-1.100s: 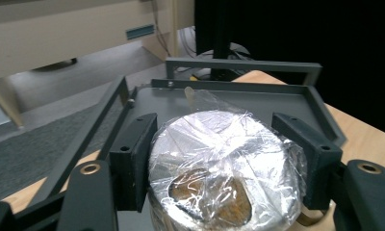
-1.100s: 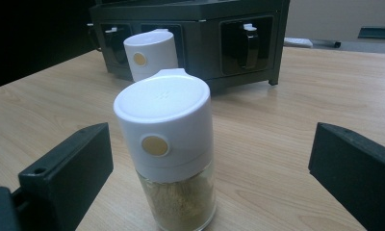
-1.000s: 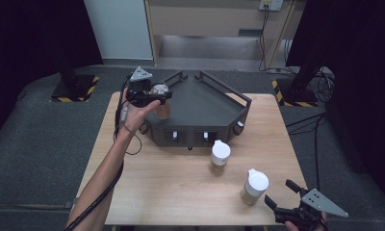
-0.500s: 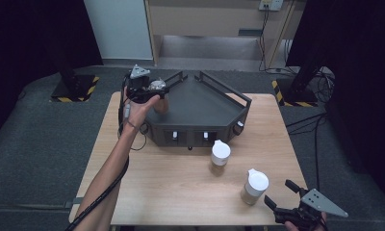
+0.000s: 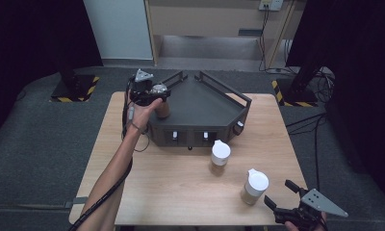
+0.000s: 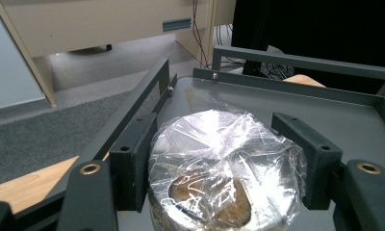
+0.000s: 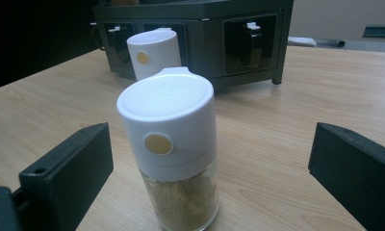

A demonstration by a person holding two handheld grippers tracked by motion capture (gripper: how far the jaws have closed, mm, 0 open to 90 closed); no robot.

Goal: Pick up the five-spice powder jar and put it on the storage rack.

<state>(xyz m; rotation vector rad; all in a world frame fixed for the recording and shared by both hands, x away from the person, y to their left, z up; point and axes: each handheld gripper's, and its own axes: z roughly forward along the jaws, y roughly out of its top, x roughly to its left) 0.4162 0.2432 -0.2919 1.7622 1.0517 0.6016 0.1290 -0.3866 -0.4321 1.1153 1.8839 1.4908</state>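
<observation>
wrapped jar (image 6: 219,173): base cut off by left gripper view's lower edge, contents blurred under film | near shaker (image 7: 173,154): base cut off at bottom of right gripper view | right gripper (image 5: 288,198): hand cut off by high view's bottom edge

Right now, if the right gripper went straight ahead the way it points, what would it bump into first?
Probably the near spice jar with the white cap. It stands right between the right gripper's open fingers, just ahead of them. The second jar and the dark rack stand farther back.
</observation>
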